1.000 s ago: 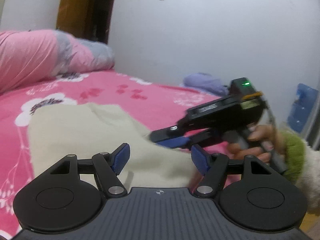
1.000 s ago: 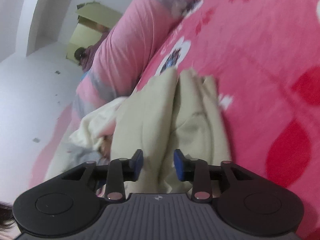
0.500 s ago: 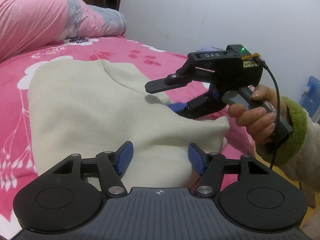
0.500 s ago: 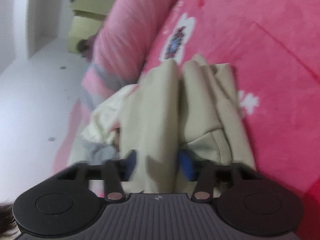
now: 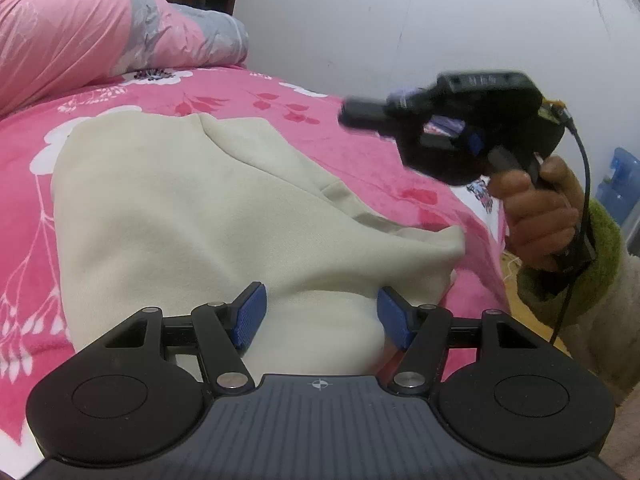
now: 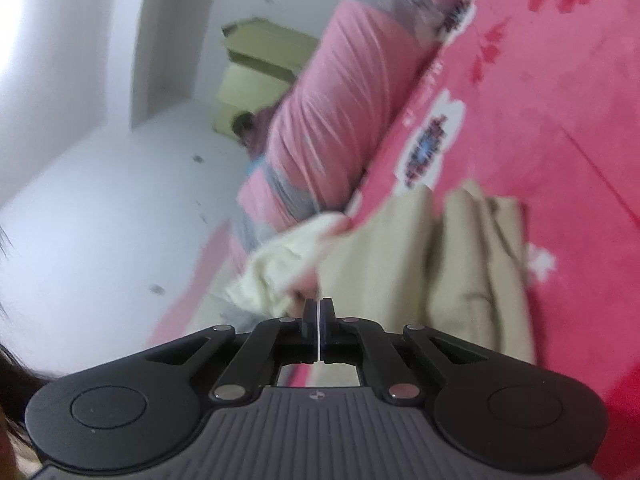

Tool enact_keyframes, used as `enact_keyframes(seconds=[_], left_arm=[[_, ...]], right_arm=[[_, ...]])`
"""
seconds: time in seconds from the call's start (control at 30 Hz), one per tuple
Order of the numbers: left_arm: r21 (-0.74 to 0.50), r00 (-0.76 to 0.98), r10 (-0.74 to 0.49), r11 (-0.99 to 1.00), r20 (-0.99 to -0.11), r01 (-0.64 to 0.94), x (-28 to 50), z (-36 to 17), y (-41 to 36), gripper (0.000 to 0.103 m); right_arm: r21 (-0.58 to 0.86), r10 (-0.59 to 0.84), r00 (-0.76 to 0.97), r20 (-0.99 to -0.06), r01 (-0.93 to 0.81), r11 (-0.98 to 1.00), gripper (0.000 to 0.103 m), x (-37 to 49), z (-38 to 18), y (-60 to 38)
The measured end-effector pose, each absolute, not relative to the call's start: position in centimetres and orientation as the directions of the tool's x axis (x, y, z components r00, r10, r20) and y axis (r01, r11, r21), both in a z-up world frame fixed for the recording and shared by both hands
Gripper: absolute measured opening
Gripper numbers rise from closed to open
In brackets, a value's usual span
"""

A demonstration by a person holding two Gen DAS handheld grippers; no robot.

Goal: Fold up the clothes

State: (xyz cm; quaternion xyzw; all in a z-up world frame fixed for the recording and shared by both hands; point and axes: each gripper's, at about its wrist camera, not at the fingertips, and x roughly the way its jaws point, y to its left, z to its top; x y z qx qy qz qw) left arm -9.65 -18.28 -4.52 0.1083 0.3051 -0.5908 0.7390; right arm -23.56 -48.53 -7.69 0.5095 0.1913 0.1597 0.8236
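Observation:
A cream garment (image 5: 180, 208) lies spread on the pink flowered bedspread (image 5: 360, 152), its right part doubled over into a fold. My left gripper (image 5: 320, 316) stands open low over the garment's near edge, and the cloth bulges up between its blue pads (image 5: 248, 316) without being pinched. My right gripper (image 5: 348, 114), blurred, hangs in the air to the right of and above the garment, held by a hand (image 5: 536, 208). In the right wrist view that gripper (image 6: 319, 312) is shut with nothing between its pads, and the garment (image 6: 400, 260) lies ahead of it.
A rolled pink and grey quilt (image 5: 80, 32) lies along the far side of the bed, also seen as the quilt (image 6: 340, 100) from the right wrist. A white wall rises behind. A blue bottle (image 5: 620, 188) stands past the bed's right edge. A yellow-green cabinet (image 6: 256, 64) is far off.
The right gripper, earlier around the garment's folded edge with its jaws apart, has shut and lifted up and to the right, clear of the cloth. The left gripper stays wide open.

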Motion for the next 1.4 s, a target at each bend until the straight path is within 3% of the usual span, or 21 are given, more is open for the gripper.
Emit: enact_keyframes(seconds=[0.07,0.1,0.13,0.2,0.47,0.53,0.67,0.83,0.97,1.03,1.07,1.17,1.27,1.33,1.4], left_arm=[[-0.198,0.117,-0.810,0.277,-0.574,0.940,-9.6,-4.6,-18.4,0.063],[-0.197,0.117,-0.811,0.275,-0.573,0.941,-9.7,-4.6,-18.4,0.063],[-0.196,0.117,-0.812,0.273,-0.572,0.942,-9.8,-4.7,-18.3,0.063],[-0.193,0.116,-0.813,0.270,-0.571,0.943,-9.8,-4.7,-18.2,0.063],[-0.192,0.113,-0.809,0.268,-0.577,0.944,-9.7,-4.8,-18.0,0.063],[-0.195,0.114,-0.809,0.272,-0.577,0.942,-9.9,-4.8,-17.9,0.063],[-0.187,0.115,-0.810,0.267,-0.576,0.945,-10.4,-4.8,-17.7,0.064],[-0.137,0.139,-0.808,0.262,-0.572,0.955,-11.1,-4.9,-18.4,0.065],[-0.107,0.162,-0.811,0.266,-0.562,0.958,-11.8,-5.0,-18.7,0.071],[-0.110,0.170,-0.820,0.272,-0.547,0.956,-11.9,-5.2,-18.5,0.072],[-0.112,0.174,-0.824,0.275,-0.539,0.955,-12.0,-5.3,-18.4,0.072],[-0.109,0.188,-0.832,0.283,-0.521,0.953,-12.3,-5.5,-18.3,0.072],[-0.106,0.200,-0.840,0.290,-0.504,0.951,-12.7,-5.6,-18.2,0.072],[-0.111,0.200,-0.846,0.290,-0.494,0.951,-12.8,-5.6,-18.2,0.072],[-0.123,0.191,-0.855,0.282,-0.482,0.952,-12.8,-5.5,-18.1,0.072]], right_arm=[[0.872,0.471,0.849,-0.238,-0.026,0.488,0.022,-23.7,-8.1,-47.7],[0.856,0.476,0.834,-0.281,-0.007,0.517,0.042,-23.8,-8.3,-47.2],[0.838,0.478,0.817,-0.323,0.012,0.546,0.048,-23.8,-8.5,-46.8],[0.783,0.473,0.786,-0.397,0.022,0.621,0.048,-24.1,-8.6,-45.6],[0.680,0.540,0.736,-0.408,-0.149,0.718,0.036,-25.5,-7.4,-43.2],[0.675,0.529,0.753,-0.391,-0.156,0.721,0.029,-25.7,-7.2,-43.2],[0.552,0.441,0.802,-0.402,-0.171,0.816,0.026,-26.8,-5.8,-41.2],[0.650,0.403,0.833,-0.379,-0.070,0.756,0.025,-27.9,-7.8,-42.3],[0.768,0.383,0.864,-0.327,0.006,0.641,0.028,-28.4,-7.0,-44.7],[0.779,0.339,0.890,-0.306,0.029,0.626,0.039,-28.2,-5.8,-45.7],[0.774,0.319,0.894,-0.315,0.047,0.632,0.052,-27.3,-5.3,-46.0],[0.736,0.251,0.888,-0.386,0.132,0.664,0.058,-23.9,-4.8,-46.1],[0.730,0.246,0.847,-0.471,0.217,0.648,0.055,-19.9,-6.5,-45.7],[0.727,0.235,0.845,-0.479,0.233,0.646,0.012,-18.9,-6.8,-45.3],[0.736,0.222,0.859,-0.461,0.229,0.637,0.008,-19.1,-6.3,-44.9]])
